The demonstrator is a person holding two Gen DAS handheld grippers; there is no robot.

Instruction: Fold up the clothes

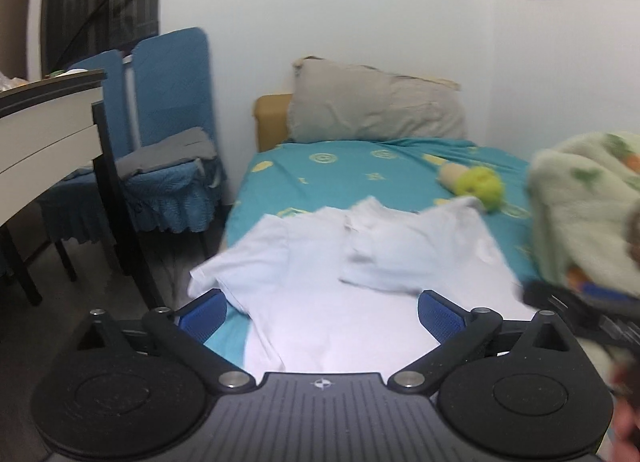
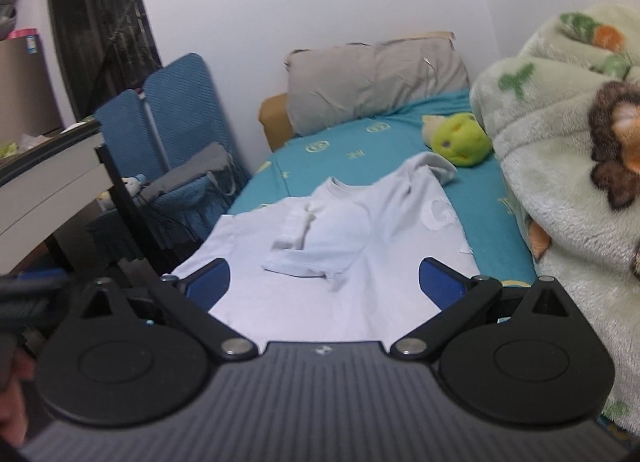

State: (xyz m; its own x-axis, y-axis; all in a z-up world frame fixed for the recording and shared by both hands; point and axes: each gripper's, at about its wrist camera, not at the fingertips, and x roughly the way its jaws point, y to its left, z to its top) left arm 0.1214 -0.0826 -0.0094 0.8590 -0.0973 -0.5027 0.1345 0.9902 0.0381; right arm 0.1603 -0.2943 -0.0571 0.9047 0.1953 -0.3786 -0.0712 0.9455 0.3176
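Note:
A white T-shirt lies spread on the teal bed sheet, collar toward the pillow, with one sleeve folded in over the chest. My left gripper hovers above the shirt's near hem, blue pads wide apart, nothing between them. My right gripper likewise hangs over the hem end, open and empty. The right gripper's black body shows blurred at the left wrist view's right edge.
A grey pillow leans at the bed head. A green plush toy lies beyond the shirt. A fleecy patterned blanket is heaped on the right. Blue chairs and a desk stand left.

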